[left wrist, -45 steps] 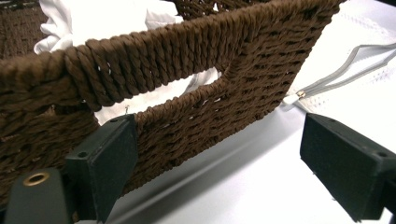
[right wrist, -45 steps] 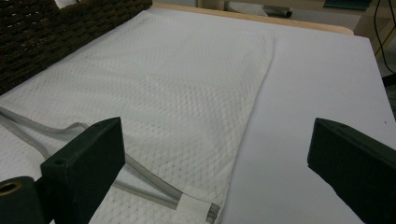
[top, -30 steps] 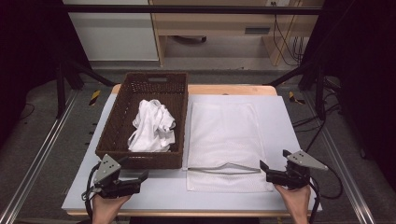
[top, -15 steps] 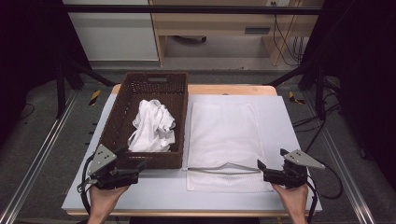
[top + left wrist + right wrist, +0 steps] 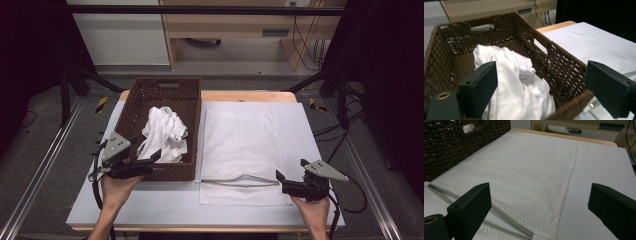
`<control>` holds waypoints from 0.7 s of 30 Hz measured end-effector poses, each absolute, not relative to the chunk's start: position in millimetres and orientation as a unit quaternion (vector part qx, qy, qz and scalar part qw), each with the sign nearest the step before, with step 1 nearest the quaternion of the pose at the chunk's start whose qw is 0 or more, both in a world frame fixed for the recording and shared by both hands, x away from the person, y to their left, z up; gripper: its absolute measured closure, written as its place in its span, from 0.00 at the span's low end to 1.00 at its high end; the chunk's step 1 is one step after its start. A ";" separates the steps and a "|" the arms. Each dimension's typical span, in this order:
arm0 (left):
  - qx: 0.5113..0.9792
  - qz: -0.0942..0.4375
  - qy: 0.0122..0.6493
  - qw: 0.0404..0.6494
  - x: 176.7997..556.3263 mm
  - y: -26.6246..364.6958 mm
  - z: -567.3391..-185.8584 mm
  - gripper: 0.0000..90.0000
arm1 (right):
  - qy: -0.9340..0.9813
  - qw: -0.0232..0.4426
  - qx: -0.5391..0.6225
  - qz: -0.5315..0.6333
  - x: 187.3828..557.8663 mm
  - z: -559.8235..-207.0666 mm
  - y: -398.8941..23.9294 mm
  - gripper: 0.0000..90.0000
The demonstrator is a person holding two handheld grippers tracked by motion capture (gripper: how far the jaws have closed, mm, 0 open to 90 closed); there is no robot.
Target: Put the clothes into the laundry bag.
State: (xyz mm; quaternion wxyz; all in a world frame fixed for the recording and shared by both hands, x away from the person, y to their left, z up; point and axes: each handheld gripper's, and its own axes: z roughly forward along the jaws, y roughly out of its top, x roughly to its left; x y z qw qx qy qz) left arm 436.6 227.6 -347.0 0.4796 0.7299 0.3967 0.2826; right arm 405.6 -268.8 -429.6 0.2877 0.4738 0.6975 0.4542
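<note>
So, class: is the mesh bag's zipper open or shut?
Open. The zipper on the mesh bag gapes, its two sides bowed apart near the bag's front edge; the right gripper view shows them splitting too.

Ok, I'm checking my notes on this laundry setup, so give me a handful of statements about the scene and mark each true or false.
1. The crumpled white garment lies inside the brown woven wicker basket. True.
2. The flat white mesh laundry bag sits inside the basket. False: it lies flat on the table to the right of the basket.
3. The left tongs are open at the basket's near wall. True.
4. The right tongs are shut on the bag's zipper. False: they are open, beside the zipper's right end, gripping nothing.
5. The basket is empty. False: it holds the white garment.
</note>
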 end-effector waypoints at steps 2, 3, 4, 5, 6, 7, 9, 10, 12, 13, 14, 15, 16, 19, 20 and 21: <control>0.732 0.289 0.397 0.471 445.3 225.6 -343.5 0.12 | 0.697 0.286 0.474 0.455 405.8 -429.9 -269.0 0.06; 0.734 0.289 0.399 0.467 450.4 224.9 -342.4 0.12 | 0.697 0.285 0.474 0.456 405.9 -430.0 -268.6 0.06; 0.737 0.287 0.399 0.464 455.6 224.5 -341.4 0.12 | 0.699 0.286 0.472 0.455 406.2 -430.3 -268.4 0.06; 0.739 0.288 0.400 0.460 461.2 224.1 -340.4 0.12 | 0.700 0.285 0.473 0.454 406.2 -430.3 -267.9 0.06; 0.741 0.290 0.401 0.454 466.8 223.5 -339.4 0.12 | 0.700 0.284 0.473 0.454 406.3 -430.4 -267.5 0.06; 0.743 0.292 0.403 0.447 472.3 223.4 -338.2 0.12 | 0.700 0.285 0.473 0.454 406.6 -430.7 -267.1 0.06; 0.746 0.288 0.405 0.443 482.6 223.3 -335.6 0.12 | 0.701 0.284 0.472 0.453 407.4 -431.3 -266.9 0.06; 0.749 0.288 0.406 0.438 487.1 223.0 -334.3 0.12 | 0.702 0.285 0.472 0.452 407.6 -431.6 -267.0 0.06; 0.752 0.294 0.407 0.428 494.4 220.7 -332.1 0.12 | 0.701 0.283 0.473 0.452 407.9 -432.0 -267.2 0.06; 0.756 0.297 0.404 0.422 497.6 219.6 -330.8 0.12 | 0.701 0.283 0.474 0.452 407.8 -432.2 -267.4 0.06; 0.755 0.302 0.405 0.418 501.0 217.5 -330.1 0.12 | 0.701 0.284 0.473 0.452 408.0 -432.3 -267.7 0.06; 0.758 0.303 0.404 0.413 504.7 216.1 -329.3 0.12 | 0.701 0.283 0.474 0.452 407.9 -432.2 -267.8 0.06; 0.759 0.303 0.403 0.412 508.5 214.4 -328.9 0.12 | 0.701 0.283 0.473 0.452 408.0 -432.2 -268.0 0.06; 0.764 0.306 0.404 0.400 521.7 208.9 -328.8 0.12 | 0.700 0.284 0.474 0.452 408.2 -432.2 -268.0 0.06; 0.765 0.306 0.407 0.395 526.6 207.1 -329.2 0.12 | 0.701 0.284 0.474 0.451 408.3 -432.4 -267.9 0.06; 0.765 0.305 0.408 0.393 531.5 205.5 -329.9 0.12 | 0.701 0.281 0.475 0.452 408.5 -432.6 -267.6 0.06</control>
